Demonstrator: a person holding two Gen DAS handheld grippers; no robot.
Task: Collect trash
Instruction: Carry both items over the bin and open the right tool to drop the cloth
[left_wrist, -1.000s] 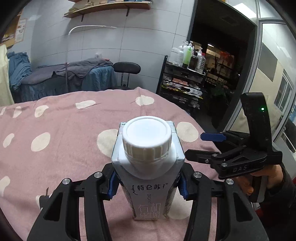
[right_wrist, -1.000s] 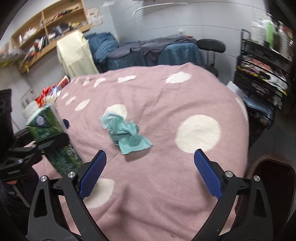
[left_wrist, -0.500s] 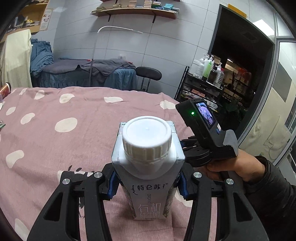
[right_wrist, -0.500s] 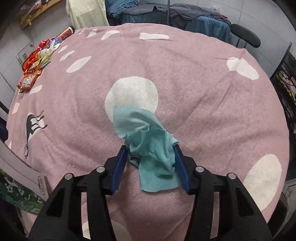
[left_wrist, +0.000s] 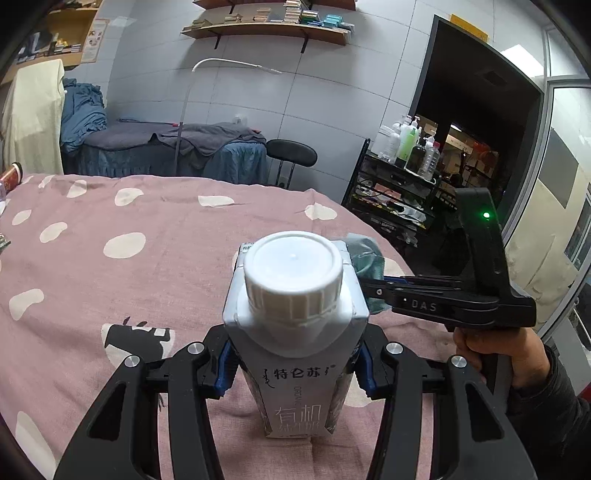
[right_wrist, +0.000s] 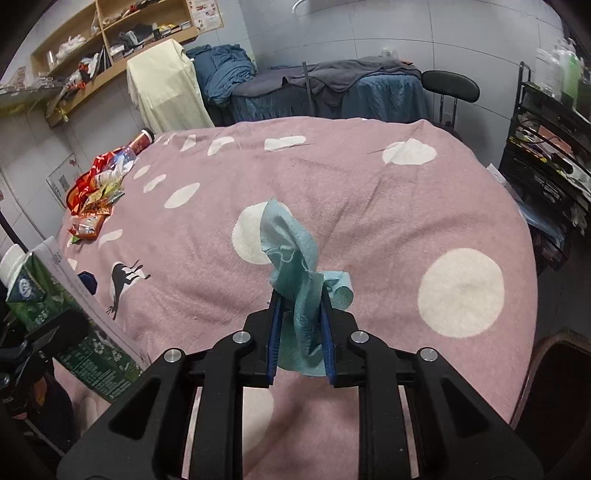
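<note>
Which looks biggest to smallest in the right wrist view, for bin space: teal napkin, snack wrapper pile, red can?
1. Teal napkin, though nearest the camera.
2. Snack wrapper pile.
3. Red can, farthest, so true size is unsure.

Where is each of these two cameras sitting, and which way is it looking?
Left wrist: rides the left gripper, looking along its fingers over the held milk carton; the person's right hand shows.
Right wrist: rides the right gripper, whose jaws are closing on a teal tissue, facing the snack wrappers.
Shared: pink spotted tablecloth, carton, tissue.
</note>
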